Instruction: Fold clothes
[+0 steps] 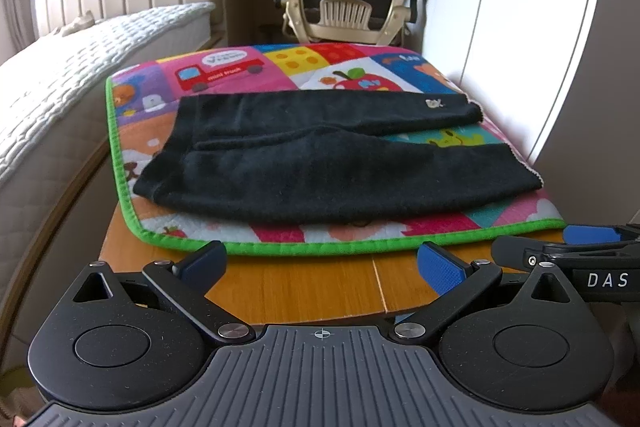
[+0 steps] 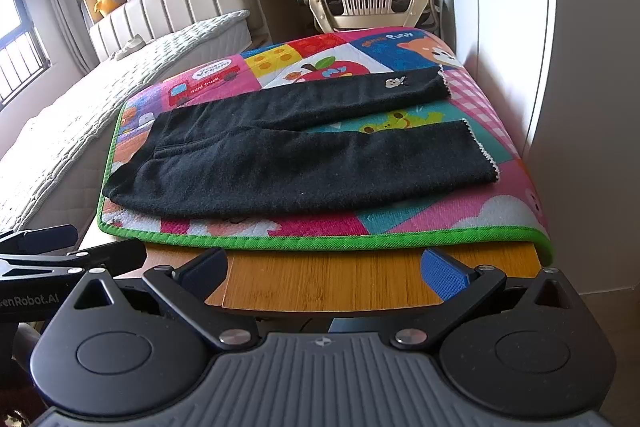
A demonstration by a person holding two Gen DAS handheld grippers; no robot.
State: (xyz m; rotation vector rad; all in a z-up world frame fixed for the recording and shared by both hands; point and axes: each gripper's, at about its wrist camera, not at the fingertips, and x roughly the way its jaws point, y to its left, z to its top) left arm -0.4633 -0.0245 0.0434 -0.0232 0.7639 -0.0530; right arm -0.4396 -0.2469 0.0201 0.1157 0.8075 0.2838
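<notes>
A: How is the left gripper (image 1: 322,265) sitting?

B: It is sitting level and pointing forward, with its jaws standing wide apart and gripping nothing.

A: And the right gripper (image 2: 324,269)?

B: It is posing the same way, jaws spread wide and gripping nothing. The two are hovering side by side, each showing at the edge of the other's view.
</notes>
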